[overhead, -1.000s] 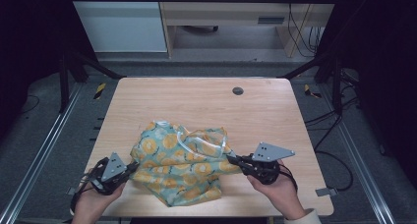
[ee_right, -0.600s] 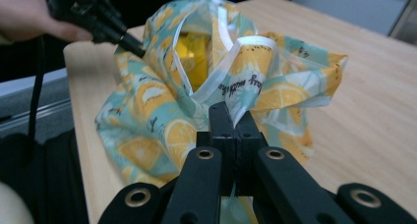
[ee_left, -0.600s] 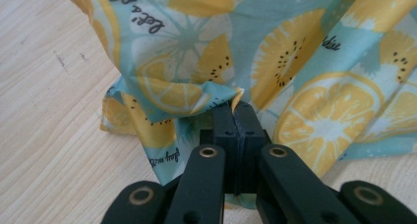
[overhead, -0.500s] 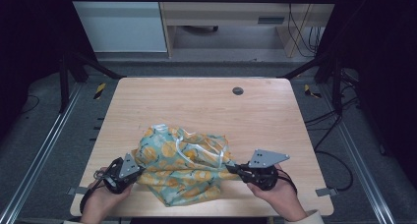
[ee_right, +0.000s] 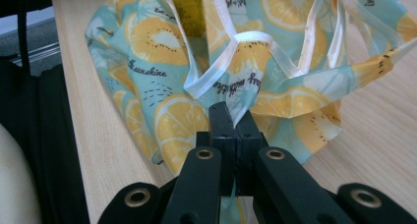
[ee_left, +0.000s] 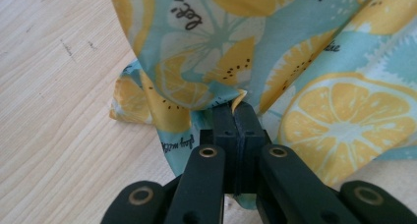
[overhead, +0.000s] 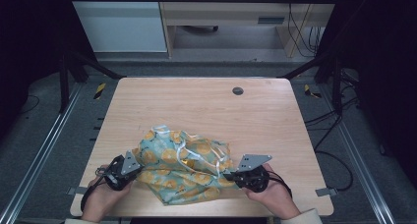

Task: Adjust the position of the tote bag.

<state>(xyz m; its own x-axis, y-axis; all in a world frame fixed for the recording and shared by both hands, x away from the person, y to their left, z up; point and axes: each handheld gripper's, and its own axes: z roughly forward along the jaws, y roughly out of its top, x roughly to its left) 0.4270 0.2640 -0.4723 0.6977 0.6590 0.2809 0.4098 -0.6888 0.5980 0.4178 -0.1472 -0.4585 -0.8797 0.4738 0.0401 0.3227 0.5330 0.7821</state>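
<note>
1. A dark grommet (overhead: 237,91) sat near the table's (overhead: 275,121) far edge, well apart from the cloth (overhead: 184,165).
2. The cloth lay crumpled by the near edge.
3. Left gripper (overhead: 129,170) and right gripper (overhead: 230,176) each had jaws clamped on it.

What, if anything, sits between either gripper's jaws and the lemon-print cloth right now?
Nothing visible. The left gripper and the right gripper each have their jaws shut directly on the lemon-print cloth, one at each side of it, on the table.
</note>
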